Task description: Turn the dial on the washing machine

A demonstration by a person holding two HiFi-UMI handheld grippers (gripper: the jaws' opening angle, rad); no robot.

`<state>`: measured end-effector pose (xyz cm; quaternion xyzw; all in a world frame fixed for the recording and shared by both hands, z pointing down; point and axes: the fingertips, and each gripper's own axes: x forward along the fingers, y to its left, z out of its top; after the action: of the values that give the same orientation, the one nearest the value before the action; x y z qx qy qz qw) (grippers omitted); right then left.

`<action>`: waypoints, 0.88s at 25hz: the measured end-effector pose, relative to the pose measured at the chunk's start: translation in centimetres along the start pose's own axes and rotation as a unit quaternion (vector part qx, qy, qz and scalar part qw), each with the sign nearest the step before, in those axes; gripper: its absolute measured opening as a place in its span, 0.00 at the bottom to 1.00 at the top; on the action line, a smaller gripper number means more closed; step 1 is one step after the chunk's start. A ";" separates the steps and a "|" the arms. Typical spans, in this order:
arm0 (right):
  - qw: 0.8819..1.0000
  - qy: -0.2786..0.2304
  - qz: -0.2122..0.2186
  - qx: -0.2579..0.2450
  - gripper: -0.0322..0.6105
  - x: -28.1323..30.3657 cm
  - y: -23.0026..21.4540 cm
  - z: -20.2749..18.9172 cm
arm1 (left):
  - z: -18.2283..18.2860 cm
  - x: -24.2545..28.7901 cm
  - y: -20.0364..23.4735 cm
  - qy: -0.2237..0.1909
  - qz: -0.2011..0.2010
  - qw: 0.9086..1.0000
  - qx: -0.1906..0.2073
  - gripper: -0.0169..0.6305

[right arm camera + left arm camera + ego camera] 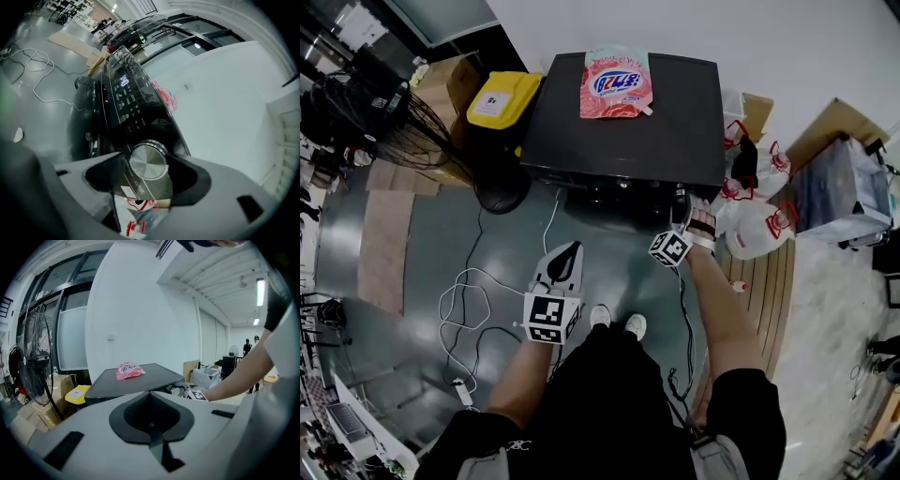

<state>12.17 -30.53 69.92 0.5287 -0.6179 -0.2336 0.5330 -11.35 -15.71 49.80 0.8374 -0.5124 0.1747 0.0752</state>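
Your right gripper (149, 165) spread wide, dial (148, 161) sitting between its jaws, your left gripper (151, 423) pressed together, empty, well back from the washing machine (623, 117)

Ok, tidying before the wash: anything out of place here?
A pink pouch lies loose on the washing machine, and a white cable sprawls over the floor by the person's feet, maybe a trip hazard.
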 end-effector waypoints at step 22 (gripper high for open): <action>0.967 -0.002 0.035 0.253 0.46 -0.1 -1.3 -0.4 | -0.6 -0.5 0.6 0.004 0.010 1.000 -0.017 0.01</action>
<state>13.02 -30.73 68.92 0.6240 -0.6759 -0.0520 0.3888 -12.19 -15.35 50.09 0.8302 -0.5231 0.1705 0.0896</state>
